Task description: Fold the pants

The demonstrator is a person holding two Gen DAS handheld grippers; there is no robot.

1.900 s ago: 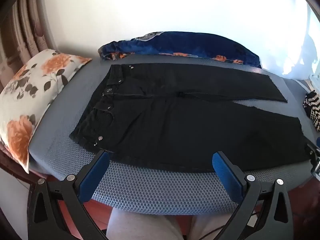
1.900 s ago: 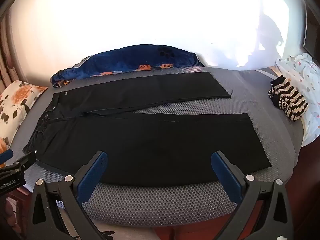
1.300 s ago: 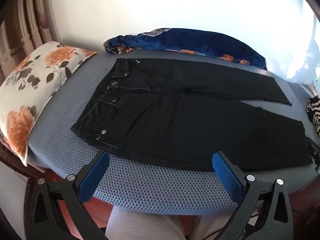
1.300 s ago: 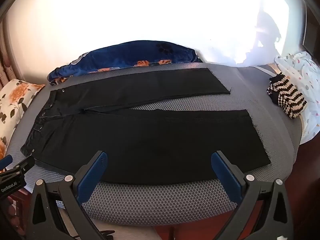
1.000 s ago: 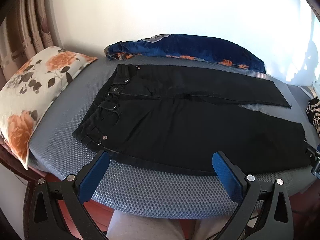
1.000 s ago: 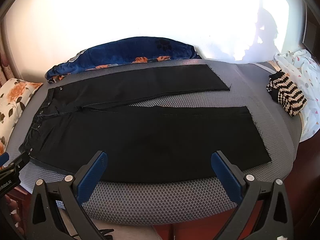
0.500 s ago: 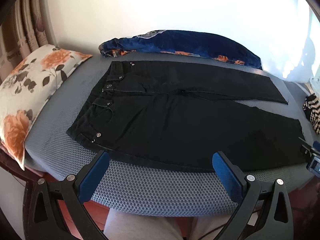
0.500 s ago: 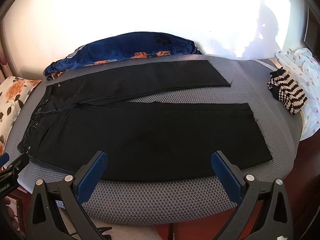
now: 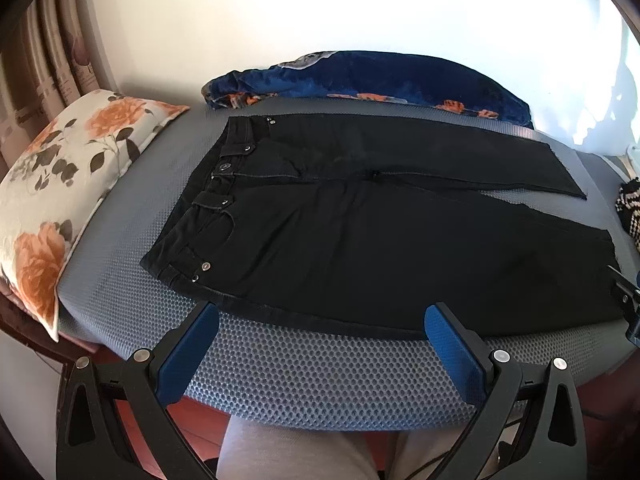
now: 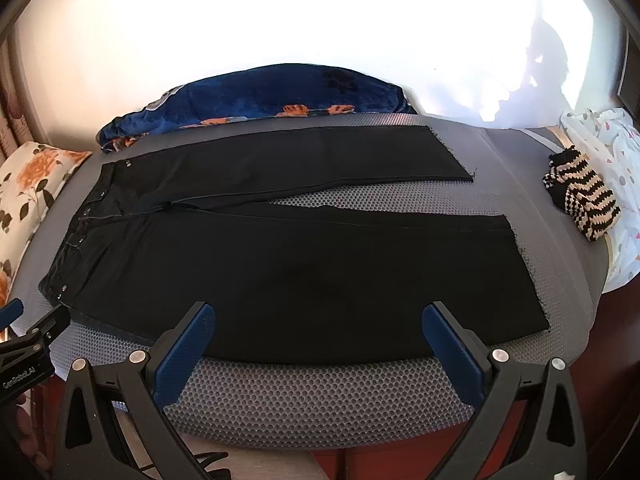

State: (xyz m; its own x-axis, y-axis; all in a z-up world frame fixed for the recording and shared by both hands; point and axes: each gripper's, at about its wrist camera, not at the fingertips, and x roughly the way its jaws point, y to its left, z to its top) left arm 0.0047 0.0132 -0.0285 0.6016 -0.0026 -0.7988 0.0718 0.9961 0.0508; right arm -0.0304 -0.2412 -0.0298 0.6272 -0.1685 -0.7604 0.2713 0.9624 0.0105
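Observation:
Black pants (image 9: 360, 224) lie flat on a grey-blue mesh mattress (image 9: 304, 372), waistband to the left, both legs spread out to the right. In the right wrist view the pants (image 10: 300, 264) show in full, with a gap between the two leg ends. My left gripper (image 9: 320, 324) is open and empty, hovering at the near edge of the pants by the waist side. My right gripper (image 10: 318, 322) is open and empty over the near edge of the front leg.
A floral pillow (image 9: 60, 184) lies at the left end. A blue floral blanket (image 9: 380, 80) is bunched along the back by the wall. A striped knit item (image 10: 580, 204) and white patterned cloth (image 10: 608, 160) sit at the right end. The person's legs (image 9: 296, 456) are below.
Both views have shifted slightly up, down and sideways over the pants. The pants have not moved. Both grippers stay open.

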